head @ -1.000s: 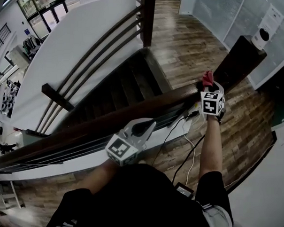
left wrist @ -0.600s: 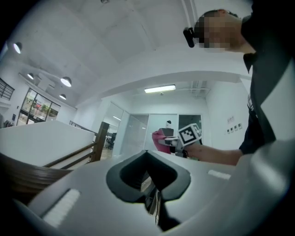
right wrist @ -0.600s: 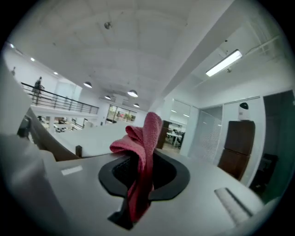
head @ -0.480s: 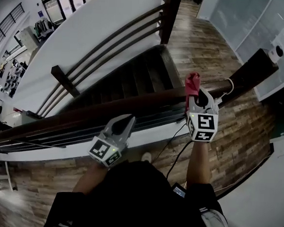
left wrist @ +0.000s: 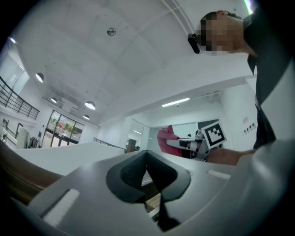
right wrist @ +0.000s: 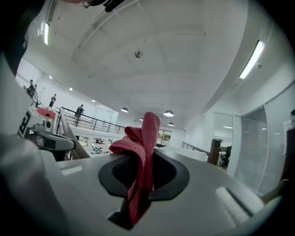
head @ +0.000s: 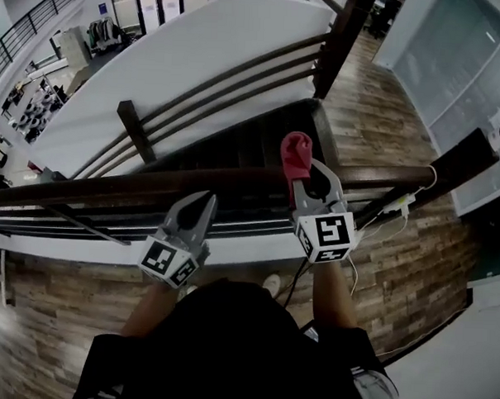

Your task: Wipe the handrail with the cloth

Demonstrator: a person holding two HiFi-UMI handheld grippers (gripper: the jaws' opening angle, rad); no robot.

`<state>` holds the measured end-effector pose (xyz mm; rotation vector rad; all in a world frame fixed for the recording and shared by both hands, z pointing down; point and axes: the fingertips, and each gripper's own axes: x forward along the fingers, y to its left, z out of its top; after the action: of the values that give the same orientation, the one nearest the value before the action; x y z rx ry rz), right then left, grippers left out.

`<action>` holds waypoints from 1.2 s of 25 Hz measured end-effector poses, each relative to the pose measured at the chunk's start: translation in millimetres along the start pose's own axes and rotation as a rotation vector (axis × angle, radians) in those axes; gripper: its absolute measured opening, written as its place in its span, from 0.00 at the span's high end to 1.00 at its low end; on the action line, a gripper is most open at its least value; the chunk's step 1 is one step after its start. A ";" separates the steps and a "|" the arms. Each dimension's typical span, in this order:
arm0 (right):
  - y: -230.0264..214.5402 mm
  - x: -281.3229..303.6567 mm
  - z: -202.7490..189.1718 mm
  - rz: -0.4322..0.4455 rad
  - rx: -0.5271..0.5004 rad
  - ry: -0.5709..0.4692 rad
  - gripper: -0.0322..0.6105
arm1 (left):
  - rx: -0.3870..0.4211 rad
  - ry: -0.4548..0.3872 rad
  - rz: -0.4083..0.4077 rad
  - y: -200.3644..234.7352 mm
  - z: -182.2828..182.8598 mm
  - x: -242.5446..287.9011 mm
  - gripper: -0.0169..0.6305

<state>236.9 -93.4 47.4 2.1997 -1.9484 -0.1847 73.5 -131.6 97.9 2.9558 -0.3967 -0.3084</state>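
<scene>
The dark wooden handrail (head: 110, 187) runs across the head view from left to right. My right gripper (head: 300, 173) sits over its middle, shut on a red cloth (head: 296, 149) that sticks up past the jaw tips. I cannot tell whether the cloth touches the rail. In the right gripper view the red cloth (right wrist: 142, 138) is pinched between the jaws of the right gripper (right wrist: 143, 159), which points up at the ceiling. My left gripper (head: 205, 202) is at the near side of the rail, further left, shut and holding nothing. The left gripper (left wrist: 147, 156) view shows the cloth (left wrist: 168, 138) beyond it.
Beyond the rail a dark stairwell (head: 236, 148) drops away, flanked by a second railing (head: 131, 130) on a white wall. A dark newel post (head: 462, 162) ends the handrail at the right. White cables (head: 399, 206) hang over the wood floor (head: 413, 259).
My right gripper has carried the cloth leftward along the handrail, away from the newel post. The left gripper has moved left as well and stays shut. The head camera has swung.
</scene>
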 end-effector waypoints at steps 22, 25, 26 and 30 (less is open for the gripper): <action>478.3 15.9 80.9 1.224 -0.077 -0.252 0.87 | 0.126 -0.128 1.011 99.9 64.4 -356.2 0.97; 502.6 6.5 55.2 1.296 -0.049 -0.153 0.87 | 0.107 -0.121 1.114 94.8 46.1 -383.9 0.97; 507.4 9.5 42.9 1.293 -0.044 -0.119 0.87 | 0.103 -0.116 1.133 96.4 38.5 -388.4 0.97; 534.4 27.6 -15.7 1.239 -0.062 0.011 0.87 | 0.083 -0.051 1.106 115.4 6.0 -403.7 0.97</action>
<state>-272.9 -180.3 185.9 0.6359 -2.7859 -0.0252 -337.2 -131.8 185.3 2.3027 -1.9056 -0.2053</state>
